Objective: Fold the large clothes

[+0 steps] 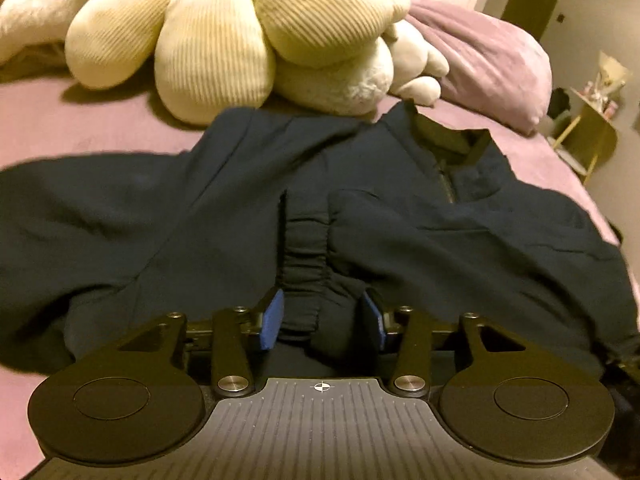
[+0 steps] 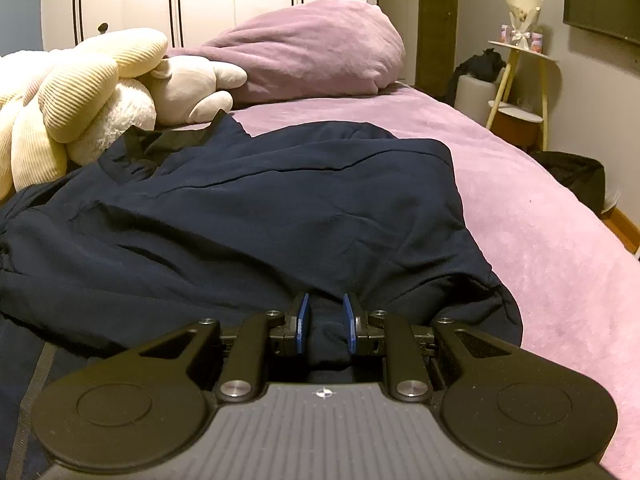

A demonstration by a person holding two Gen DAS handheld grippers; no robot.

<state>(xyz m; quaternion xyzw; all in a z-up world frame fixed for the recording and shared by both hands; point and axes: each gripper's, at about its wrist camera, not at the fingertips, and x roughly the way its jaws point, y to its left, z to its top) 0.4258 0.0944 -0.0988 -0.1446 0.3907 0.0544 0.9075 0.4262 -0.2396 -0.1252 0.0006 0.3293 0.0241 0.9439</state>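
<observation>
A large navy jacket [image 1: 400,232] with a zip collar [image 1: 446,160] lies spread and rumpled on the pink bed [image 1: 100,128]. In the left wrist view my left gripper [image 1: 324,316] has its blue pads [image 1: 274,316] on either side of a bunched fold near the gathered elastic cuff [image 1: 306,256], and the cloth fills the gap. In the right wrist view the jacket [image 2: 260,208] lies with its right edge on the pink bed [image 2: 520,220]. My right gripper [image 2: 327,320] is shut narrowly on a fold at the jacket's near edge.
Cream ribbed plush cushions [image 1: 224,40] and a white soft toy [image 2: 188,88] lie just behind the jacket's collar. A pink pillow [image 2: 312,48] sits at the head of the bed. A small side table [image 2: 520,64] and dark bags stand off the bed's right edge.
</observation>
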